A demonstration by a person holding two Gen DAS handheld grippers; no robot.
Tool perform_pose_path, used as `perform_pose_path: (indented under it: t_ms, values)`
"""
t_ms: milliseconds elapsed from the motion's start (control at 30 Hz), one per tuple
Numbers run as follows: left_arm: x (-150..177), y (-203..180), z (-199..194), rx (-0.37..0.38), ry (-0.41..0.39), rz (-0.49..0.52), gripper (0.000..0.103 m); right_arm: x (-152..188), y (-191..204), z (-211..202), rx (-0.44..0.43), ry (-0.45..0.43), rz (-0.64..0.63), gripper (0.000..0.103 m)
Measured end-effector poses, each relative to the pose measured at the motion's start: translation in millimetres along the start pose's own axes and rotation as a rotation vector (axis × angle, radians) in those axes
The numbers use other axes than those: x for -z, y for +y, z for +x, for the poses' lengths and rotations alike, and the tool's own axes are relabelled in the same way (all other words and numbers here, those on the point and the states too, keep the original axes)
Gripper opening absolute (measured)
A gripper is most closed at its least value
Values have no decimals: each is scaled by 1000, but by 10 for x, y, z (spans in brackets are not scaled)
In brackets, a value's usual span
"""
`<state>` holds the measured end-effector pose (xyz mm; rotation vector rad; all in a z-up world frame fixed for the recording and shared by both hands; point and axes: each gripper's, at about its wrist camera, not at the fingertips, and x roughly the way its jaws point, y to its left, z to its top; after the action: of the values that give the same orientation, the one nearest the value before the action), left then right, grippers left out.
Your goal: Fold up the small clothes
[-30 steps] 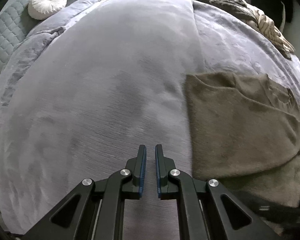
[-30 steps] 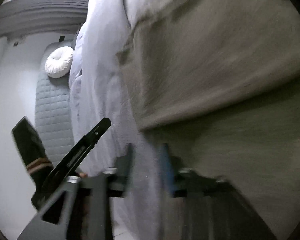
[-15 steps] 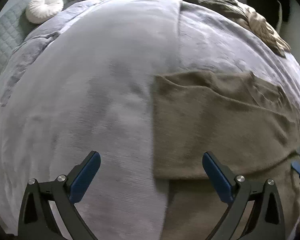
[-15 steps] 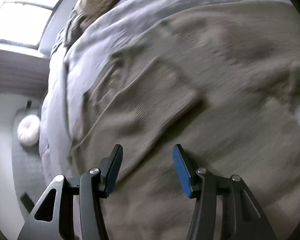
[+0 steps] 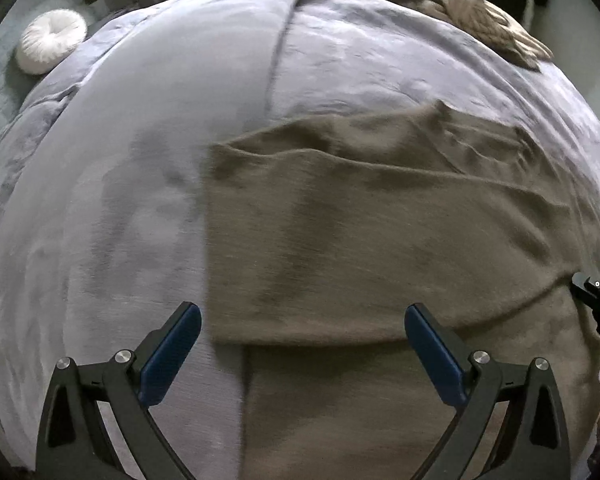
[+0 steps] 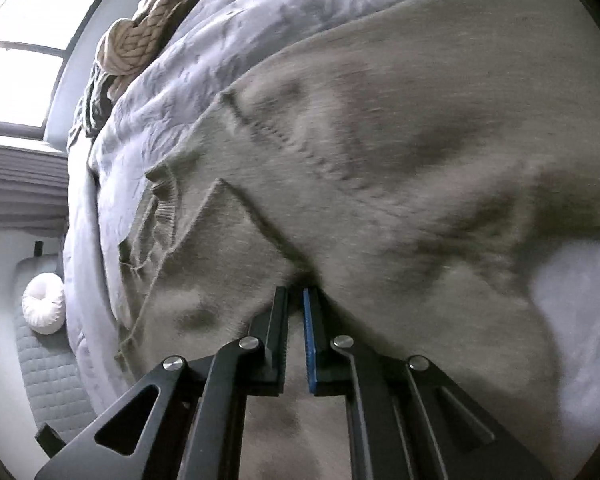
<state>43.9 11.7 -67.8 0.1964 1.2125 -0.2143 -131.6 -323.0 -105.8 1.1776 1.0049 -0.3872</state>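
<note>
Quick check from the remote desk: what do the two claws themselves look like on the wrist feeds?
Both look alike. The left claw has black linkage arms with triangular cutouts, round silver pivot pins and blue textured finger pads. The right claw has the same black frame and silver pins, with a blue pad edge visible. No cables or sleeves show.

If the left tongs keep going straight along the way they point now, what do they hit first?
Most likely the folded brown knit sweater lying on the grey bedspread. The left tongs stand wide open above its lower folded edge, nothing between them. Depth is hard to judge, so the contact spot is approximate.
</note>
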Motion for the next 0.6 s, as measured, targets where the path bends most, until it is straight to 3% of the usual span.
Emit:
perform_pose_path:
  t_ms: [167, 367, 400, 467, 500, 600]
  values:
    - [35, -342, 8, 52, 21, 54, 102, 0, -297, -242, -84, 23, 71, 9]
    - [81, -948, 10, 120, 46, 170, 102, -65, -636, -655, -137, -29, 109, 10]
    - [86, -1055, 4, 131, 48, 192, 102, -91, -719, -760, -134, -43, 113, 14]
    - [100, -1236, -16, 150, 48, 228, 102, -135, -888, -941, -122, -76, 136, 41]
    - [101, -1313, -25, 159, 48, 243, 102, -150, -964, -1020, -121, -93, 146, 63]
    - [100, -1567, -51, 195, 53, 290, 102, -208, -1295, -1359, -97, -178, 187, 67]
